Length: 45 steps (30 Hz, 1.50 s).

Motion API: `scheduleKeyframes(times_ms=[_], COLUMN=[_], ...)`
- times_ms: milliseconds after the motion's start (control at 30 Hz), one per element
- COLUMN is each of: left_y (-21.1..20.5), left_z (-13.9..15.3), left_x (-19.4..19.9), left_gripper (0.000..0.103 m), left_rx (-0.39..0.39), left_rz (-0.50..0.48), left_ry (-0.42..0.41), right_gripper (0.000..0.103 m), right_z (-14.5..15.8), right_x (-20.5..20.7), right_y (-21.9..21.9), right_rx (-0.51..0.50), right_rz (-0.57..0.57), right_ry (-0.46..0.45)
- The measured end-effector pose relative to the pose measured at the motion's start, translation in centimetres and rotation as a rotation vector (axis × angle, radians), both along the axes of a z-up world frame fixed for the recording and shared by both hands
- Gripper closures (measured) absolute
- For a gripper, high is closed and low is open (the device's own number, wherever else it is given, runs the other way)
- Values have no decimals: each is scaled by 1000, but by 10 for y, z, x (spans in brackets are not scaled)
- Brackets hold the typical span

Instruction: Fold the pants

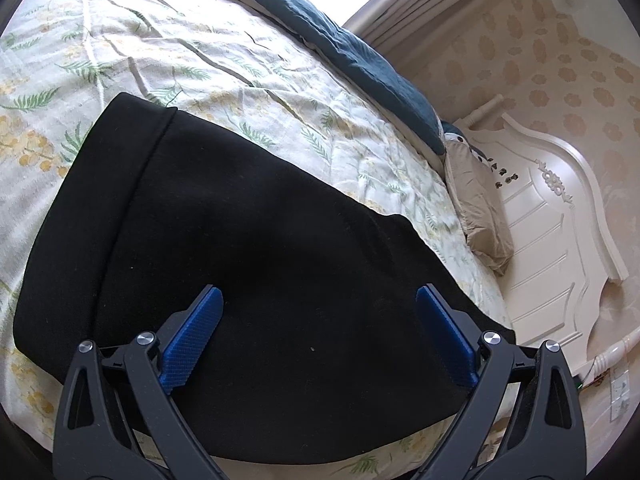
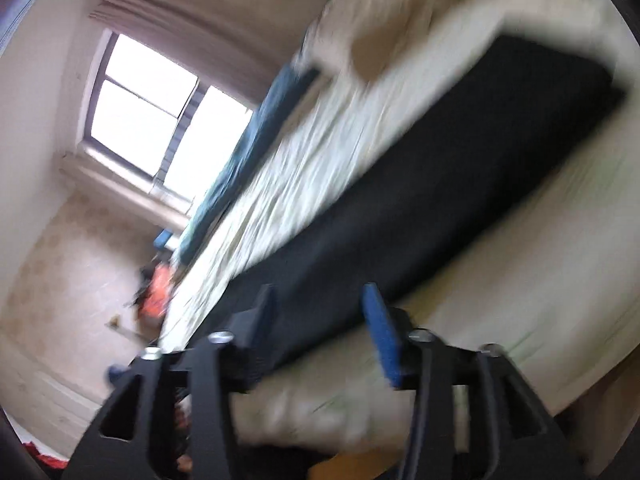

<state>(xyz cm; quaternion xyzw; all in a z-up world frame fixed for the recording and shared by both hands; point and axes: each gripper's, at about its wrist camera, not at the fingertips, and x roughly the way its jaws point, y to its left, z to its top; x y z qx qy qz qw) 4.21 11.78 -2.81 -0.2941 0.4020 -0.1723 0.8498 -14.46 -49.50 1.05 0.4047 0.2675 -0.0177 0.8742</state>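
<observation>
Black pants (image 1: 248, 248) lie flat on a floral bedspread (image 1: 208, 64), with a hemmed or banded end at the upper left. My left gripper (image 1: 318, 296) is open and empty, its blue pads spread wide just above the pants. In the blurred right wrist view the pants (image 2: 420, 184) stretch as a long dark band across the bed. My right gripper (image 2: 320, 300) is open and empty, over the near end of the pants.
A dark teal blanket (image 1: 360, 52) lies along the far side of the bed. A beige pillow (image 1: 476, 208) rests by the white headboard (image 1: 560, 216). A window (image 2: 160, 120) and an orange object (image 2: 156, 292) on the floor show beyond the bed.
</observation>
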Motion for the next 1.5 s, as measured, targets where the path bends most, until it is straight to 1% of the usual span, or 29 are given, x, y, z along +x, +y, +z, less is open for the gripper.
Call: scheduleKeyframes(times_ms=[67, 100, 133, 200, 300, 367, 400, 433, 467, 533, 567, 633, 667, 733, 800, 833, 867, 900, 933, 967, 1000, 1033, 1067, 1100, 1167, 1200, 1333, 1433, 1500], left_y=[-2, -3, -3, -4, -7, -9, -11, -12, -14, -18, -19, -20, -20, -22, -22, -21, -20, -19, -18, -16, -16, -15, -17, -17, -18, -19, -22, -23, -23], left_z=[0, 1, 1, 1, 1, 1, 2, 2, 2, 3, 3, 2, 2, 3, 4, 4, 4, 4, 4, 3, 3, 3, 3, 3, 3, 3, 3, 4, 4], left_x=[1, 0, 0, 0, 1, 2, 3, 4, 5, 6, 7, 6, 5, 5, 5, 5, 5, 5, 5, 4, 4, 4, 5, 5, 5, 5, 4, 4, 4], left_gripper=[6, 6, 6, 6, 6, 5, 4, 3, 3, 3, 3, 3, 3, 3, 3, 3, 3, 3, 3, 3, 3, 3, 3, 3, 3, 3, 3, 3, 3], left_rx=[12, 18, 22, 36, 53, 63, 69, 78, 90, 116, 122, 134, 140, 151, 154, 147, 142, 133, 125, 117, 113, 113, 116, 120, 128, 130, 146, 156, 152], left_rz=[1, 2, 2, 6, 22, 33, 35, 35, 34, 37, 38, 44, 47, 45, 40, 37, 37, 37, 37, 37, 36, 34, 31, 29, 28, 29, 31, 29, 31], left_ry=[2, 3, 2, 5, 12, 18, 20, 23, 26, 30, 29, 27, 25, 24, 27, 29, 31, 31, 31, 29, 28, 27, 27, 27, 25, 24, 18, 20, 22], right_gripper=[42, 42, 42, 42, 42, 40, 39, 39, 39, 39, 40, 57, 78, 81, 82, 82, 82, 80, 79, 78, 73, 71, 66, 52, 41, 41, 41, 39, 39], right_z=[11, 12, 9, -6, -40, -55, -57, -57, -62, -65, -64, -58, -54, -36, -26, -30, -45, -52, -53, -51, -49, -46, -40, -34, -34, -37, -48, -55, -51], right_x=[-7, -8, -7, -2, 6, 8, 8, 15, 16, 17, 19, 25, 31, 38, 39, 40, 41, 41, 37, 31, 24, 23, 18, 13, 18, 24, 47, 65, 83], right_y=[-56, -90, -118, -161, -191, -190, -191, -188, -187, -182, -181, -177, -171, -156, -154, -156, -162, -163, -167, -173, -177, -180, -186, -192, -202, -206, -213, -207, -193], right_rx=[-85, -113, -107, -49, 59, 71, 90, 137, 220, 226, 211, 186, 164, 15, -97, -124, -66, -39, -23, 22, 44, 49, 40, 35, 85, 124, 136, 212, 121], right_rz=[-99, -168, -215, -287, -257, -219, -194, -153, -87, -52, -42, -30, 6, -2, -39, -54, -50, -42, -34, -31, -37, -43, -52, -69, -73, -52, -25, 64, 117], right_ry=[17, 45, 73, 142, 232, 256, 233, 208, 182, 190, 202, 226, 232, 271, 305, 337, 366, 355, 334, 303, 297, 299, 290, 268, 241, 238, 252, 242, 321])
